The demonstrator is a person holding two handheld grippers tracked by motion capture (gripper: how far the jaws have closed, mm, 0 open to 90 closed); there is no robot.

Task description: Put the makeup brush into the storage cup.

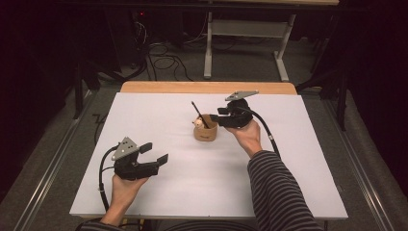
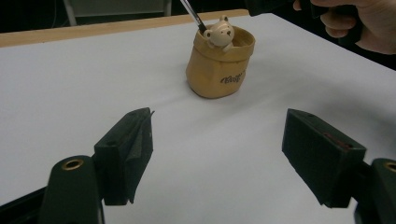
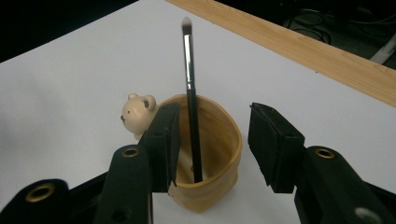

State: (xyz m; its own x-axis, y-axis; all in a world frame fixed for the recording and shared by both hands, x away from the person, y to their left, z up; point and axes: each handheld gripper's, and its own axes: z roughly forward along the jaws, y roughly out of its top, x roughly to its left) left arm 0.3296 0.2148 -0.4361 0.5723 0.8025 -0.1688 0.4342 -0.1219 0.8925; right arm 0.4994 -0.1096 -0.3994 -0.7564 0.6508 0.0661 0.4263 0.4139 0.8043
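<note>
High view: we see a white table [image 1: 207, 192] with a small tan holder [image 1: 205, 130] near its middle, a makeup brush [image 1: 199, 114] leaning out of it, and the right gripper [image 1: 225, 117] just beside the holder's right rim, while the left gripper [image 1: 156, 155] rests well apart toward the near left edge with its jaws spread on nothing. Left gripper view: we look between those spread jaws across bare table to the holder [image 2: 220, 65], and here we can read a small bear figure [image 2: 219, 33] perched on its rim and dark lettering on its crumpled, sack-like front, details the high view is too small to give. Right gripper view: the right gripper [image 3: 212, 144] has its jaws spread around the holder's [image 3: 219, 154] mouth, pinching nothing, and we see what the others hide, namely the brush's [image 3: 191, 116] black handle standing inside on the holder's floor, silver ferrule and pale tip up. We judge the brush light, stiff and smooth, likely to slip or pivot, so best taken on the black handle just above the rim; the holder looks light enough to tip.
</note>
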